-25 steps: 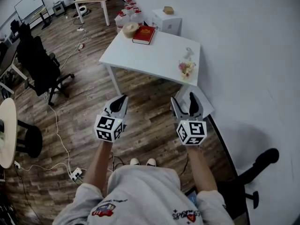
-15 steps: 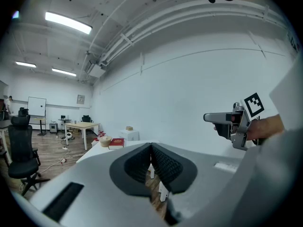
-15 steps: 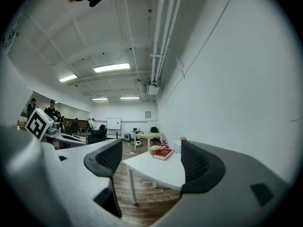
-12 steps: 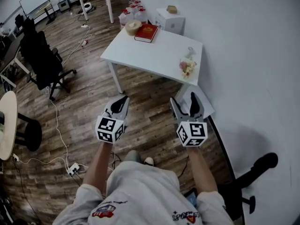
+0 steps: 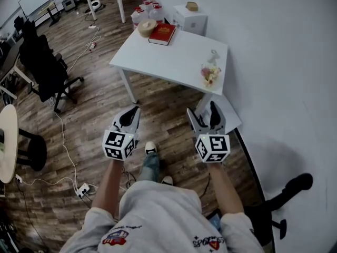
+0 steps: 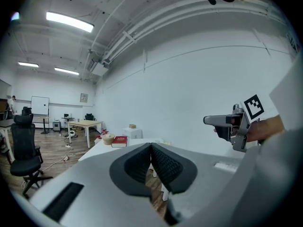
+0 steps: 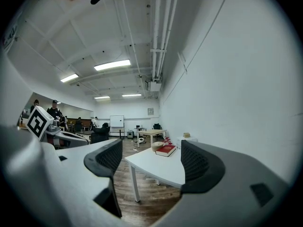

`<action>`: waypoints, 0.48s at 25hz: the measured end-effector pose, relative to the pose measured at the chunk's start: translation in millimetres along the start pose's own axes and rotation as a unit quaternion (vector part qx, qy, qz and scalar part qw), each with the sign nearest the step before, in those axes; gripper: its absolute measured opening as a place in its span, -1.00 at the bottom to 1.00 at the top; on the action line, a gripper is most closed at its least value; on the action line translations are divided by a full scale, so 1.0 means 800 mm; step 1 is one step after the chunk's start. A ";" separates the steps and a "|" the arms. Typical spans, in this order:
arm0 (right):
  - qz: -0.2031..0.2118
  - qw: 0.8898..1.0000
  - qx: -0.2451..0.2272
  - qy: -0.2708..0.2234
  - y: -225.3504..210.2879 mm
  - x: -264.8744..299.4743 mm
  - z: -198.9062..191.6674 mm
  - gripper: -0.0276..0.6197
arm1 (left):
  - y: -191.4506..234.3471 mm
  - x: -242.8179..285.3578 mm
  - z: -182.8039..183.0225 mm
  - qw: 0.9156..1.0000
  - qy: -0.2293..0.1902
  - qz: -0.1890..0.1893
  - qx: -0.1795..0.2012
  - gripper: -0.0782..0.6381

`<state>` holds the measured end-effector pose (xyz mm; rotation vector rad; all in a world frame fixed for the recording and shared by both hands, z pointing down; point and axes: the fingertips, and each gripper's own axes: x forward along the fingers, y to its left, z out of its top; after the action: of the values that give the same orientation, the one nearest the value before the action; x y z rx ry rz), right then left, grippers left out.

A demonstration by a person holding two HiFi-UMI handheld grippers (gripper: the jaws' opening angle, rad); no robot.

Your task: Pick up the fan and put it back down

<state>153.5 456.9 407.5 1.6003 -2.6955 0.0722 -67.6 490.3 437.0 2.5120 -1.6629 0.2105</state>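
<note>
I cannot make out a fan for certain. A small pale item with pink and yellow flowers lies near the right edge of the white table. Both grippers are held out level over the wooden floor, short of the table. My left gripper is shut, its ribbed pads meeting with nothing between them. My right gripper stands wide open and empty, its jaws having just been opening. Between its fingers the right gripper view shows the table ahead.
A red book and a round beige bowl sit at the table's far end. A white cabinet stands behind it. A black office chair is at left; a power strip and cables lie on the floor.
The person has taken a step, one leg now swung forward below the grippers. Both grippers have shifted slightly left in the head view.
</note>
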 end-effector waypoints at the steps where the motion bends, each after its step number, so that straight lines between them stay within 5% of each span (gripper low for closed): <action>1: -0.001 1.000 0.000 0.002 -0.003 0.011 -0.004 0.25 | 0.007 0.011 -0.002 1.000 0.000 -0.001 -0.002 -0.77; 12: -0.014 1.000 -0.002 0.025 -0.039 0.195 -0.029 0.23 | 0.124 0.180 0.008 0.999 0.008 -0.038 -0.001 -0.77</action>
<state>105.5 306.0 436.0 1.6127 -2.6332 0.1070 -103.0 320.6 459.2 2.5587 -1.5582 0.2215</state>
